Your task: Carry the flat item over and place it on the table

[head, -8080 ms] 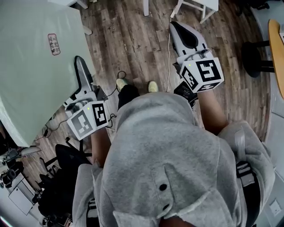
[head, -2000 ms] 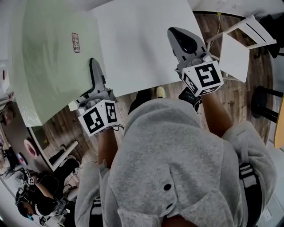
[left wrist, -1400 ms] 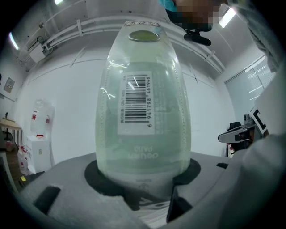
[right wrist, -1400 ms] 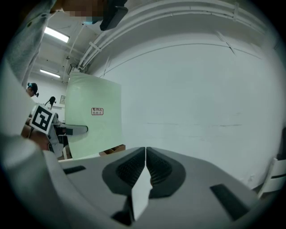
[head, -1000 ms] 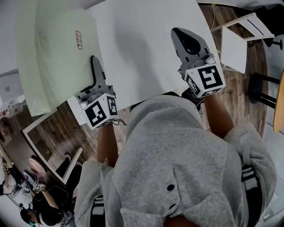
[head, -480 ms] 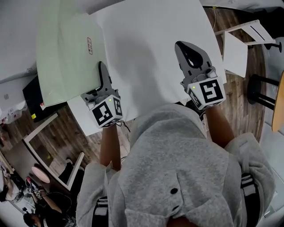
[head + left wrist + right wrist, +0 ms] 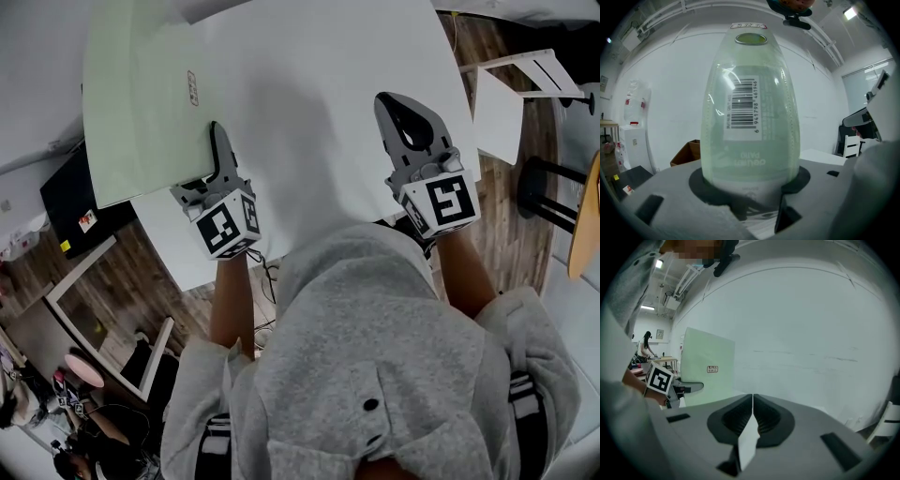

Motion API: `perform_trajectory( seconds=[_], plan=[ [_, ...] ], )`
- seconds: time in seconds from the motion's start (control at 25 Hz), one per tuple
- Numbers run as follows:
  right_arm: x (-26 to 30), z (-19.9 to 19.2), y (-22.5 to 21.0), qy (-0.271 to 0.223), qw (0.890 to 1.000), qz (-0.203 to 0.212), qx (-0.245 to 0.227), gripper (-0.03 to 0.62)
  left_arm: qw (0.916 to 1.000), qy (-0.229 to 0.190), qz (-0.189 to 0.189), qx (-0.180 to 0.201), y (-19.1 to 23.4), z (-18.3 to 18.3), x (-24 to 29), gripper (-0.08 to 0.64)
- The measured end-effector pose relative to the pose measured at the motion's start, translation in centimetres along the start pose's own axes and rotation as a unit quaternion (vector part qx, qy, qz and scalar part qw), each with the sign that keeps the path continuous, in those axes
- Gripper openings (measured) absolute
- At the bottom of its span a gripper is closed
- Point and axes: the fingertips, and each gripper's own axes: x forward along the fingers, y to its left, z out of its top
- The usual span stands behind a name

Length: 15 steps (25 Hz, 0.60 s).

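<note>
The flat item is a pale green sheet (image 7: pixel 141 94) with a small label (image 7: pixel 191 87). It hangs over the left part of the white table (image 7: pixel 309 75). My left gripper (image 7: pixel 217 141) is shut on its near right edge. In the left gripper view the sheet (image 7: pixel 750 103) rises from between the jaws of the left gripper (image 7: pixel 750 187) and shows a barcode sticker. My right gripper (image 7: pixel 398 108) hovers over the table's right side, shut, with nothing in it; in the right gripper view, the right gripper (image 7: pixel 753 401) has its jaws together. That view also has the sheet (image 7: pixel 707 366) to the left.
A white chair (image 7: pixel 502 103) and a black stool (image 7: pixel 548 178) stand to the right of the table. A black case (image 7: pixel 70 202) sits low at the left, below the sheet's near corner. A cardboard box (image 7: pixel 686 152) stands by the far wall. People are at the lower left (image 7: pixel 75 450).
The table has slid closer under both grippers. The green sheet, still in the left gripper, has moved further over the white tabletop. The right gripper stays shut.
</note>
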Motion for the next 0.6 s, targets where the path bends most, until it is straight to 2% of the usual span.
perform_trajectory(
  seconds=[0.32,0.6],
  plan=[
    [0.8,-0.7,0.3,0.011,1.0,0.001,0.006,0.029,0.9997,0.022,-0.001,-0.007,0.0,-2.2,0.4,0.273],
    [1.2,-1.1,0.2,0.015,1.0,0.004,0.008,0.028,0.9999,0.011,-0.005,0.01,-0.9,-2.6,0.4,0.273]
  ],
)
